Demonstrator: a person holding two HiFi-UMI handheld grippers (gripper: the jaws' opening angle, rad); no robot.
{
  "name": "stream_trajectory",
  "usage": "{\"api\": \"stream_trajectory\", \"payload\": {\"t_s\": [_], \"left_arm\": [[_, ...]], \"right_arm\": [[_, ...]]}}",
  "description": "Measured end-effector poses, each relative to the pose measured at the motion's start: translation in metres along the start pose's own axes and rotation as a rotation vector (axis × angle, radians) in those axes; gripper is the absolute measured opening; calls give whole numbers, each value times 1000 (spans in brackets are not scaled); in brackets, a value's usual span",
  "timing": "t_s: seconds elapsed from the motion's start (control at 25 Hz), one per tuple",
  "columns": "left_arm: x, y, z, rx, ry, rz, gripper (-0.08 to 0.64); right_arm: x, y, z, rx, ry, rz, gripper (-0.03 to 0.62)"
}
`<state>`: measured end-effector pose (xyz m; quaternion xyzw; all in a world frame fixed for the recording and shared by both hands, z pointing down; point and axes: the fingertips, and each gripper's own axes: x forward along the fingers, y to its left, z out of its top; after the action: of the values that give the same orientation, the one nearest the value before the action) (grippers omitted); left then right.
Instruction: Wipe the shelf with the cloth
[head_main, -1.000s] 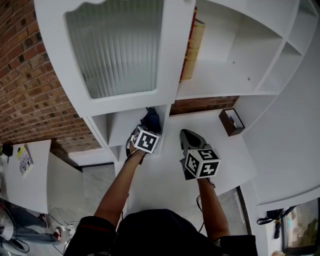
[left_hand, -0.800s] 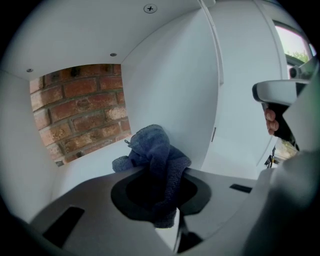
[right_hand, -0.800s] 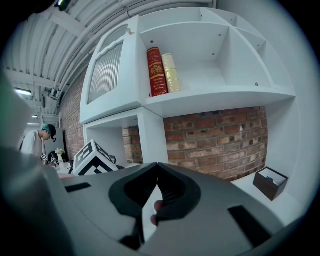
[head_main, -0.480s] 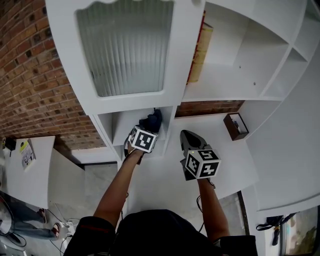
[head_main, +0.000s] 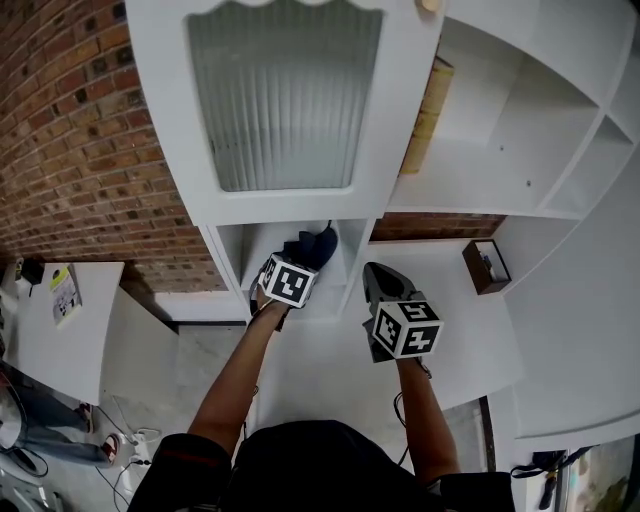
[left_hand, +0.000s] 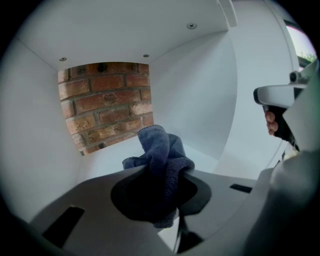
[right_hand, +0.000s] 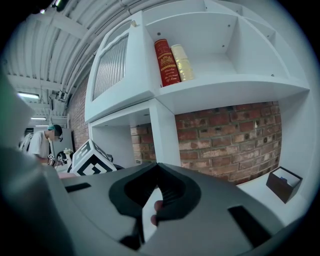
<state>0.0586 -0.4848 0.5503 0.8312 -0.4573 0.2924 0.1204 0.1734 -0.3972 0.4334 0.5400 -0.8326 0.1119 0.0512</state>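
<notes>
- We hold a two-jaw claw in each hand, facing a white shelf (head_main: 395, 150) that stands against a brick wall (head_main: 90, 150).
- The left claw (left_hand: 165, 172) is clamped on a dark blue cloth (left_hand: 161, 150). The cloth bunches up past the jaw tips, and a fold hangs down between the jaws.
- In the head view the cloth (head_main: 315, 247) sits at 1 o'clock from the left claw, right at its tips. It is inside a small lower compartment of the shelf, whose back is open to the brick.
- We cannot tell whether the cloth touches the compartment floor.
- The right claw (right_hand: 159, 165) has its jaws together and holds nothing. In the head view it is at 3 o'clock from the left claw, outside the compartment and above the white table (head_main: 450, 310).
- In the right gripper view a red book (right_hand: 165, 62) and a cream book (right_hand: 182, 62) stand on an upper shelf at 12 o'clock.
- A small brown box (right_hand: 284, 184) rests on the table at 4 o'clock.
</notes>
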Motion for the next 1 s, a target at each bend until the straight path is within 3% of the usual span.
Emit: {"api": "stream_trajectory", "payload": {"t_s": [0.64, 1.0], "left_arm": [[-19, 44, -20, -34, 22, 86, 71], [-23, 47, -24, 22, 51, 107, 71]], "right_arm": [[19, 23, -5, -10, 22, 64, 17], [26, 39, -5, -26, 32, 100, 17]]}}
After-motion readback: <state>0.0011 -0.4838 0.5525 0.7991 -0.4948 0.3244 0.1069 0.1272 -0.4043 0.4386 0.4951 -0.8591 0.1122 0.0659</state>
